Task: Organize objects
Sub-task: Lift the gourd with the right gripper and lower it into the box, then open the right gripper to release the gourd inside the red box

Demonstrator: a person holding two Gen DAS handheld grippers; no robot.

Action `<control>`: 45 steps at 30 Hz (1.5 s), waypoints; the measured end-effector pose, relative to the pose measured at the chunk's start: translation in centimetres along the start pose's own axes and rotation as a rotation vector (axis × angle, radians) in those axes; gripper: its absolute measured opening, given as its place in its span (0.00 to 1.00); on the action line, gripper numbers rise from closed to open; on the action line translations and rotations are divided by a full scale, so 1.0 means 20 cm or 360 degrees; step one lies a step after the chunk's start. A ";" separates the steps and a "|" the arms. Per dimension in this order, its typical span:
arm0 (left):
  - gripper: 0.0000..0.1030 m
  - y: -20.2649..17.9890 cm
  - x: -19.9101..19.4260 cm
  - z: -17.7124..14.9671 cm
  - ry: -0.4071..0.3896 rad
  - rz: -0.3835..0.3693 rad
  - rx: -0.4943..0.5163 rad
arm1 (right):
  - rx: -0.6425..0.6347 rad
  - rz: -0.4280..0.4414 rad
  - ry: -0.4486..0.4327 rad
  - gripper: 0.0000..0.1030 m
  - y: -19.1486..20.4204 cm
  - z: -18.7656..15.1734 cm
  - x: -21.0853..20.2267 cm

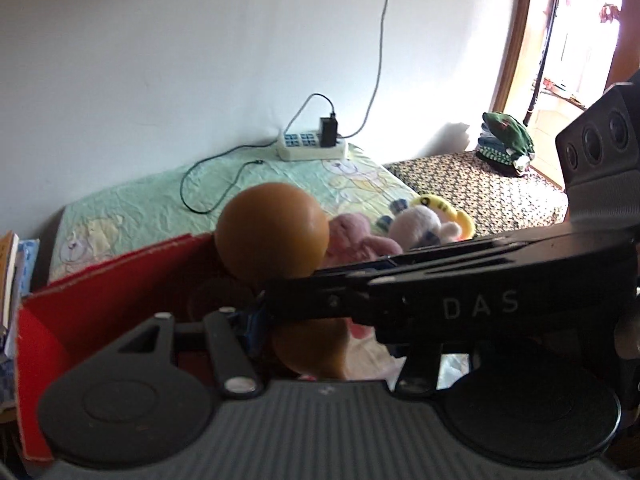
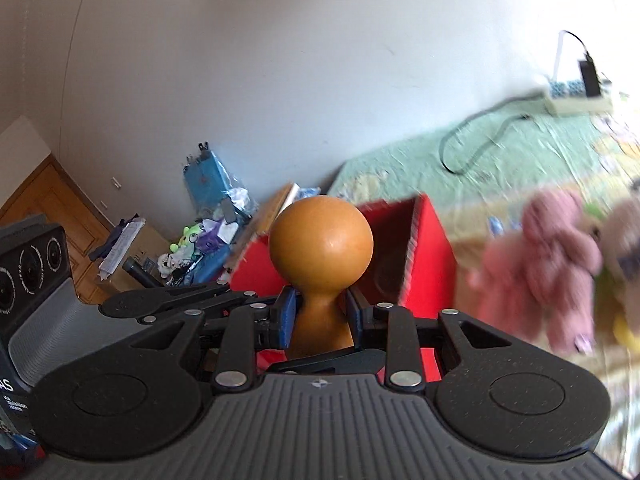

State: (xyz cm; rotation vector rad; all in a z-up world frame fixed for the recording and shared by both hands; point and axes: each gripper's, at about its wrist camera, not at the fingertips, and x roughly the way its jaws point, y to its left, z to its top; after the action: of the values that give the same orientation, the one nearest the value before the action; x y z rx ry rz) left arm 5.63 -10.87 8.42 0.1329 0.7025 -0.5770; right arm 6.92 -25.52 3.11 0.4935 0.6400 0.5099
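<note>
Presently the right gripper (image 2: pixel 320 312) is clamped on the narrow waist of an orange gourd-shaped object (image 2: pixel 320 240), blue pads pressing it from both sides, round head up. The gourd is held in the air over the open red box (image 2: pixel 428 264), which stands at the edge of the bed (image 2: pixel 400 172).

The left gripper (image 1: pixel 280 320) sits at the lower bulb of the same gourd. Its jaws are half hidden by the right tool crossing in front, so whether they press the gourd cannot be told.

Risks, as judged: the surface looks smooth and glossy, and the waist tapers, so a tilted wrist could let it slide through the pads. Two tools crowding one object may collide or twist it loose. A pink plush toy (image 2: pixel 556 256) lies just beside the box and could be knocked.
</note>
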 end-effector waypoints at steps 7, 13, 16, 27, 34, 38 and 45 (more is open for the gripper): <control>0.52 0.40 0.11 0.00 0.0110 0.0011 -0.0093 | -0.0045 0.0015 0.0094 0.29 0.09 0.13 0.36; 0.51 0.57 0.36 -0.06 0.0296 0.0005 -0.0089 | 0.0015 -0.0078 0.0250 0.29 0.04 0.11 0.63; 0.51 0.64 0.48 -0.09 0.0388 -0.0019 -0.0089 | 0.0032 -0.0145 0.0330 0.29 0.00 0.10 0.75; 0.51 0.69 0.70 -0.13 0.0667 -0.0046 -0.0103 | 0.0231 -0.0225 0.0458 0.28 -0.15 0.06 0.92; 0.52 0.72 0.78 -0.14 0.0821 -0.0023 -0.0171 | 0.0206 -0.0351 0.0509 0.21 -0.12 0.04 0.96; 0.53 0.75 0.78 -0.15 0.0845 -0.0020 -0.0233 | 0.0212 -0.0378 0.0532 0.22 -0.13 0.04 0.97; 0.65 0.75 0.72 -0.15 0.0752 0.0060 -0.0254 | 0.0223 -0.0389 0.0509 0.24 -0.14 0.03 0.96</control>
State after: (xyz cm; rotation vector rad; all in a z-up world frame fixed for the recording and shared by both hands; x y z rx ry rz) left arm 20.83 -3.91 -4.27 0.1347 1.1990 -0.4535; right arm 21.46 -16.73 -6.32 0.4612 1.0341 0.3149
